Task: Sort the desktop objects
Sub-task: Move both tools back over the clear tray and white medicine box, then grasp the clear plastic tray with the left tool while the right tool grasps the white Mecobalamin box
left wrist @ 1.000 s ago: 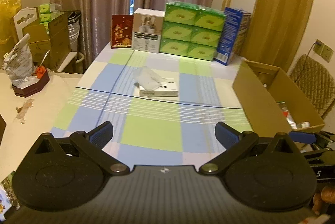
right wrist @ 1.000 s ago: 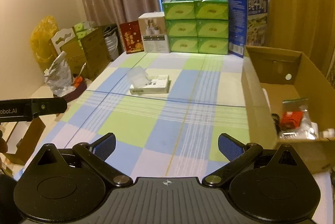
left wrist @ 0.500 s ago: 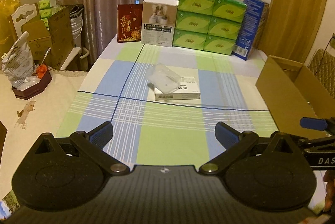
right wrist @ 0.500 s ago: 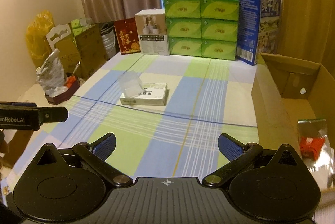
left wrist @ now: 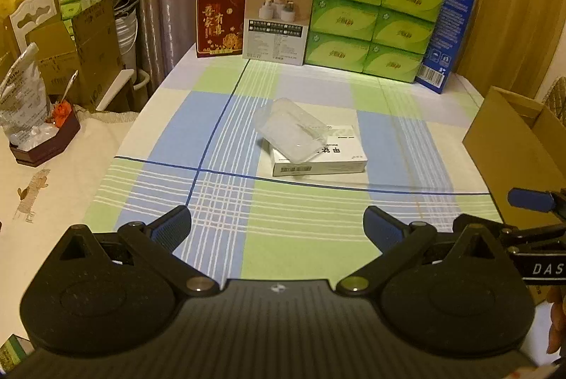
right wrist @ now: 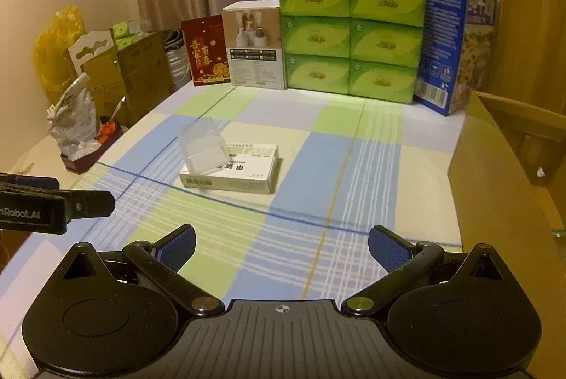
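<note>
Seemingly clear plastic case (left wrist: 290, 130) atop flat carton (left wrist: 318, 154)

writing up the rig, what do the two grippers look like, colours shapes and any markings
Both the left gripper and right gripper are matte black, with two round discs, angled link arms on silver pivots, and blue textured pads. White lettering runs along their sides. No cables or sleeves show.
</note>
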The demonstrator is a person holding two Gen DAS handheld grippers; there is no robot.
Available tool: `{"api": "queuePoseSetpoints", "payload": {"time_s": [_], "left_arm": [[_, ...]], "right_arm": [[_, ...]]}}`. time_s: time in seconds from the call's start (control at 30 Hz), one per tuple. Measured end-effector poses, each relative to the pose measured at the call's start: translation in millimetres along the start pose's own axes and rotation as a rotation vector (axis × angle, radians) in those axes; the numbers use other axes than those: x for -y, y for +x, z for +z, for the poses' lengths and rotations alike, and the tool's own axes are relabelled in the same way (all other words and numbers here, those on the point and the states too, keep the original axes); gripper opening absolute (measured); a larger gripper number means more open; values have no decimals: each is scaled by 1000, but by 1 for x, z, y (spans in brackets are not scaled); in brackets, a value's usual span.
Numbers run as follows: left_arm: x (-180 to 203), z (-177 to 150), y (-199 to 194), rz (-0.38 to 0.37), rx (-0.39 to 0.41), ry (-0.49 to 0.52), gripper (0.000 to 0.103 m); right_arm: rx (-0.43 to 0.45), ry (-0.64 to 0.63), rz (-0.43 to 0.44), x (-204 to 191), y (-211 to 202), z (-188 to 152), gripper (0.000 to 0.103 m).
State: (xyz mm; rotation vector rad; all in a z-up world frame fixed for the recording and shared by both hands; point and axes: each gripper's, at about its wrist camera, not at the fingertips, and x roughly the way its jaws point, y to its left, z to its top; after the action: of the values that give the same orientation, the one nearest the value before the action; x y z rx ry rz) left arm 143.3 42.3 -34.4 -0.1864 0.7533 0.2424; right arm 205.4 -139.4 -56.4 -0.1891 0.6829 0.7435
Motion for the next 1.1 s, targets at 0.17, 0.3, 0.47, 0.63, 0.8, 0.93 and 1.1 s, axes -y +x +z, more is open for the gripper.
{"api": "queuePoseSetpoints", "payload": {"time_s": [0.17, 0.3, 0.47, 0.63, 0.8, 0.93, 1.1], "left_arm": [[-4, 1, 18, 3, -8, -16, 102], [-6, 4, 34, 6, -18, -29, 102], [-6, 19, 54, 12, 0, -25, 102], [-9, 34, 78, -1, -12, -35, 102], [-7, 57, 101, -32, -20, -17, 102], [-6, 83, 125, -77, -43, -29, 102], [2, 97, 165, -93, -147, -9, 102]], "right_arm": [[5, -17, -3, 5, 23, 5, 101], [7, -38, -4, 10, 43, 12, 101], [5, -88, 10, 17, 67, 20, 101], [-36, -186, 30, 21, 93, 30, 101], [-91, -348, 65, 22, 110, 46, 101], [-106, -487, 93, 22, 121, 54, 101], [-139, -621, 172, 20, 138, 58, 101]]}}
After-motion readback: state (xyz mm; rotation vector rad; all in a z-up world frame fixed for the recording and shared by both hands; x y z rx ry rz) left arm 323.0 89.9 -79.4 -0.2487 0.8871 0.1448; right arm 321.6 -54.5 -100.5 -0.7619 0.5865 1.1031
